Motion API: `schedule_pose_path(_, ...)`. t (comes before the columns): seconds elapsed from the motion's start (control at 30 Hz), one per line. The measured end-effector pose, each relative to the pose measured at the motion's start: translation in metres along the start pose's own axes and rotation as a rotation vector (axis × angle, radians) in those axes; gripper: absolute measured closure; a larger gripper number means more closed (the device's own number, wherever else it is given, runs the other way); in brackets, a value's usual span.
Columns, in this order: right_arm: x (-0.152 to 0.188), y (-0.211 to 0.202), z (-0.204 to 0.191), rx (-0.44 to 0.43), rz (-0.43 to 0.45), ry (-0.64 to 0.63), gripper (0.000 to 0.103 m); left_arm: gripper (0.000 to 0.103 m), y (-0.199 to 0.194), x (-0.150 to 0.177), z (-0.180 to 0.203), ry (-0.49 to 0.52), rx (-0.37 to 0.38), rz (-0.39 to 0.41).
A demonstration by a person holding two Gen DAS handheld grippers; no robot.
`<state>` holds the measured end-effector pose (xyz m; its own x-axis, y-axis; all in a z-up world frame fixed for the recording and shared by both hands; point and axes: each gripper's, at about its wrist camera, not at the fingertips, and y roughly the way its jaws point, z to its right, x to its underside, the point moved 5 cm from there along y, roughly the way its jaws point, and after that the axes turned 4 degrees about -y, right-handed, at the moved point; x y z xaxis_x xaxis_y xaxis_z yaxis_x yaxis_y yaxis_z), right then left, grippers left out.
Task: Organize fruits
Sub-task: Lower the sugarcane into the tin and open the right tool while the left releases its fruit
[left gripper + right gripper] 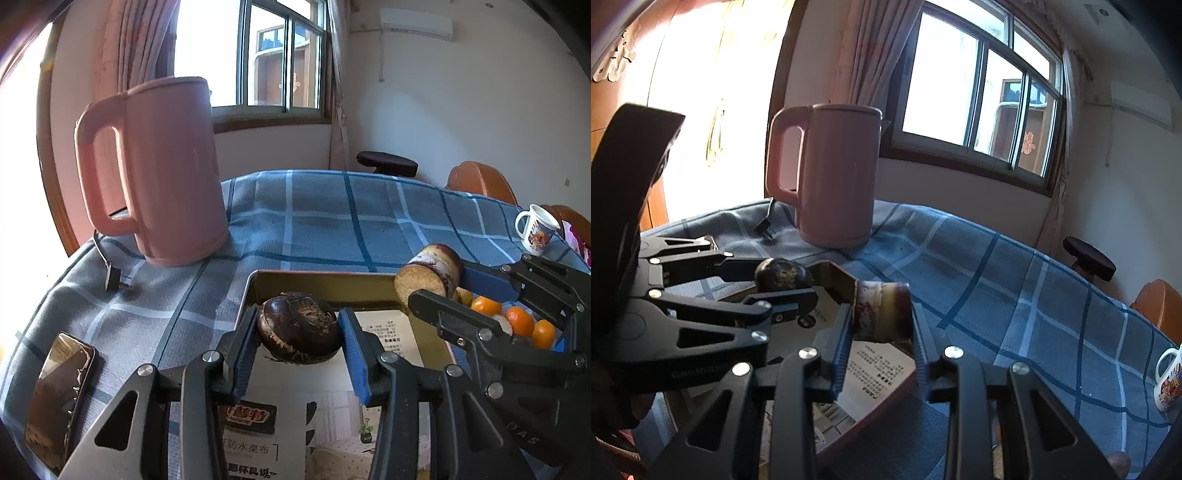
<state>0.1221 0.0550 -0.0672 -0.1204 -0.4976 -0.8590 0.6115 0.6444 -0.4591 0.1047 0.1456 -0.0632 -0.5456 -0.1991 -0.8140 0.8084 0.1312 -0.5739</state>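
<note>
My left gripper point(300, 332) is shut on a dark brown round water chestnut point(299, 326) and holds it above a gold tray point(325, 282) lined with printed paper. My right gripper point(881, 325) is shut on a short piece of sugarcane point(882, 312), also above the tray point(836, 275). In the left wrist view the right gripper point(439, 284) comes in from the right with the sugarcane point(430, 275). In the right wrist view the left gripper point(783, 282) shows at the left with the chestnut point(783, 278). Several small oranges point(517, 319) lie to the tray's right.
A tall pink kettle point(159, 173) stands at the back left on the blue checked tablecloth point(332, 214), its plug point(112, 277) beside it. A phone point(59, 398) lies at the front left. A printed white mug point(537, 229) stands at the far right.
</note>
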Motion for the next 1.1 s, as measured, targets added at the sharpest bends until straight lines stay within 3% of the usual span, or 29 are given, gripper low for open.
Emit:
schedule_pose_path(0.53,0.006,0.02,-0.005,-0.035,-0.08,0.005,0.07,0.058,0.012,0.002,-0.001,0.01,0.002,-0.083)
schedule_pose_path(0.9,0.008,0.024,-0.006,-0.06,-0.1,0.023,0.07,0.057,0.013,0.002,-0.003,0.013,-0.028,-0.086)
schedule_pose_path(0.97,0.009,0.023,-0.005,-0.062,-0.094,0.031,0.067,0.057,0.012,0.003,-0.003,0.009,-0.036,-0.081)
schedule_pose_path(1.07,0.009,0.019,-0.001,-0.047,-0.082,0.05,0.051,0.054,0.007,0.003,-0.005,0.003,-0.055,-0.056)
schedule_pose_path(1.1,0.009,0.016,0.002,-0.048,-0.073,0.061,0.042,0.049,0.005,0.003,-0.006,-0.002,-0.058,-0.047)
